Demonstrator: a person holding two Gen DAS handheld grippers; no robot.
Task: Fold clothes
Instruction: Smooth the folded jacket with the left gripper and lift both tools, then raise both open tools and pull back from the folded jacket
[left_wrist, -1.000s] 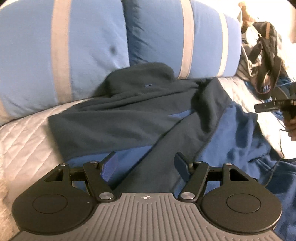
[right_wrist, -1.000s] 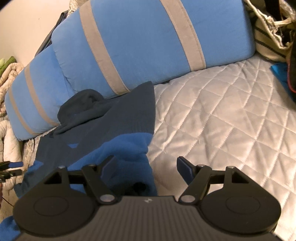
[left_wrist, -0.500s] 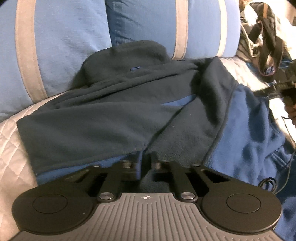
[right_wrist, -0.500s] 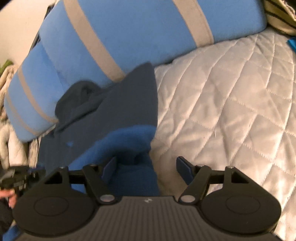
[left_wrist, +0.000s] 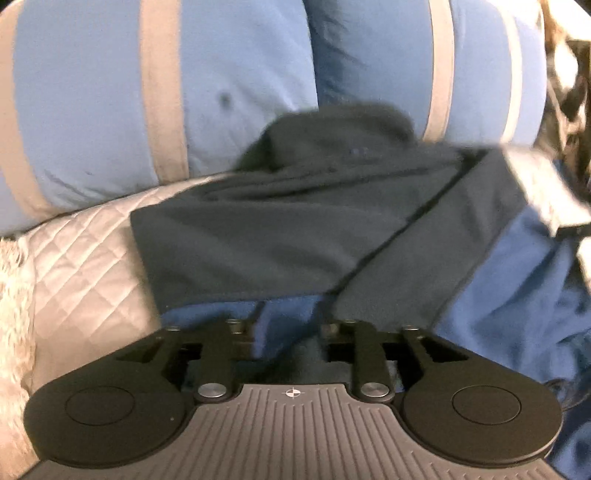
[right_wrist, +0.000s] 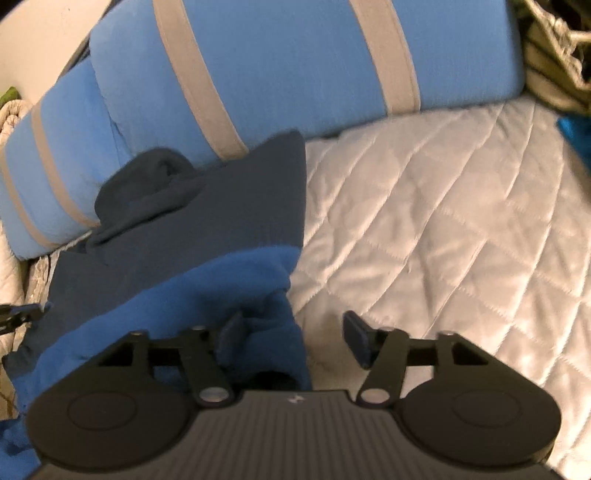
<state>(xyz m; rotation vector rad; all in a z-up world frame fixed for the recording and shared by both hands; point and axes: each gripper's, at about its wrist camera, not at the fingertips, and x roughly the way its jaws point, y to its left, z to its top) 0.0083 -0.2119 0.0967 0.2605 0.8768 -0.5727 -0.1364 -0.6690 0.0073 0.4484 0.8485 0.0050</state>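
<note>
The fleece jacket, dark navy across its upper part and bright blue lower down, lies spread on the quilted grey bedcover. Its collar end is bunched up against the blue pillows with grey stripes at the head of the bed, and its blue lower part runs toward both cameras.

In the left wrist view the left gripper sits at the jacket's near edge, where a navy panel overlaps the blue panel. Its fingers are drawn in close, with a fold of blue fleece pinched up between them; the fingertips themselves are buried in the cloth. The rest of the jacket stretches away from this gripper toward the pillows, navy on the left and centre, blue on the right. This view is blurred.

In the right wrist view the right gripper is at the jacket's right-hand edge, over the seam between cloth and bedcover. Its jaws stand wide apart and hold nothing. The left finger touches or presses into the rumpled blue fleece, while the right finger is over bare quilt, just beside the jacket's edge. The navy part lies beyond it toward the pillows. A striped bag sits at the far right corner of the bed.
</note>
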